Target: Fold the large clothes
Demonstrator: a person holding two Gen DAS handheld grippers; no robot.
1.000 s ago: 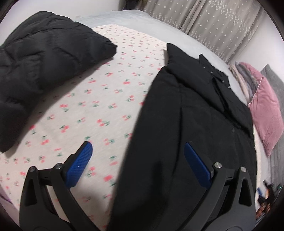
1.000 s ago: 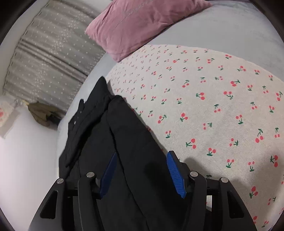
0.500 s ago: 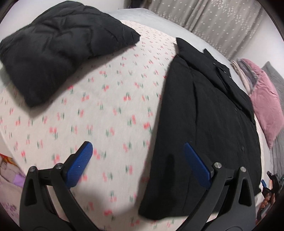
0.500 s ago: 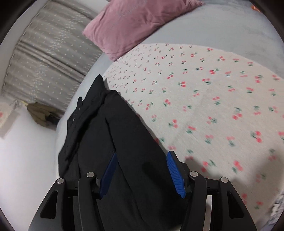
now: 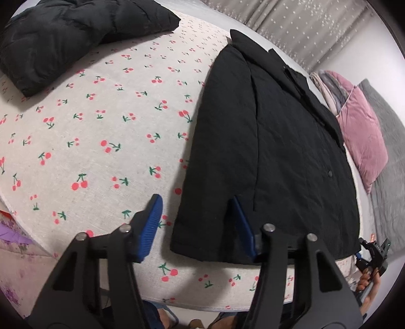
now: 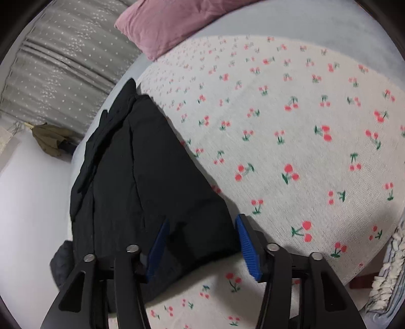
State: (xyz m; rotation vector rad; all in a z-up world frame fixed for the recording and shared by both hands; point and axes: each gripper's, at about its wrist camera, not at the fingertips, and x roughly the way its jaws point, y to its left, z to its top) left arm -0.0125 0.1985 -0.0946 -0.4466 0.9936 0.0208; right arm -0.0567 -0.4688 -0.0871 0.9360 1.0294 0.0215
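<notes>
A black quilted coat (image 5: 273,151) lies lengthwise on the cherry-print bed sheet (image 5: 101,131), folded narrow, collar far, hem near the bed's front edge. My left gripper (image 5: 197,225) hovers low over the hem's left corner with its jaws closing; the corner lies between the blue pads (image 5: 152,222), which are not pressing it. In the right wrist view the coat (image 6: 152,177) runs up the left half. My right gripper (image 6: 202,245) straddles the hem's right corner, jaws closing too, with fabric between the pads (image 6: 246,245) but no pinch visible.
A folded black puffer jacket (image 5: 76,33) lies far left on the sheet. A pink pillow (image 5: 362,136) and a grey blanket (image 5: 387,177) lie to the right, the pillow (image 6: 172,20) also far in the right view. Grey curtains (image 6: 63,63) stand behind. The bed's front edge (image 5: 202,306) is just below.
Both grippers drew back along the coat and sank towards its near hem, which has come into view. The left jaws narrowed by about half; the right jaws narrowed slightly.
</notes>
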